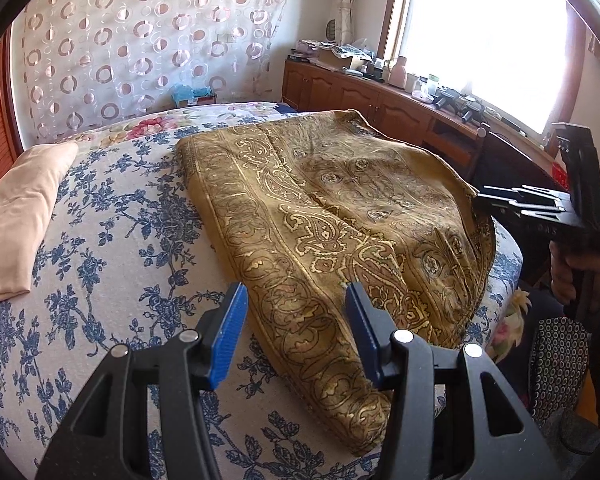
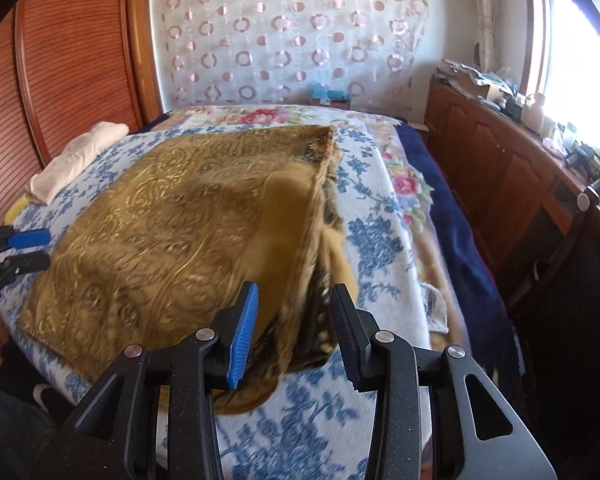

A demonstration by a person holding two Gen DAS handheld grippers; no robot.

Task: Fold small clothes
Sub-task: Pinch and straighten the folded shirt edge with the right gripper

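I log: gold paisley cloth [image 2: 172,224] folded on my blue-floral bedspread [image 2: 380,240], right gripper [image 2: 294,320] jaws parted over its near corner; left gripper [image 2: 32,248] at left edge; cream pillow [image 2: 76,160] behind.

the cloth [image 1: 332,216] lay spread on the bed [image 1: 112,240], folded over on itself, one edge hanging near the bed's side. a pillow [image 1: 24,216] rested on the bed to the left of the cloth, well apart from it, against the headboard [image 2: 72,52]. behind the bed hung a curtain [image 1: 148,40], with a small box [image 2: 329,96] at its foot. right of the bed ran a cabinet [image 2: 496,152] under the window [image 1: 480,28], bottles and clutter on top. the left claw [image 1: 296,300] hovered over the cloth's near corner; the right claw [image 2: 294,304] stood at the opposite edge.
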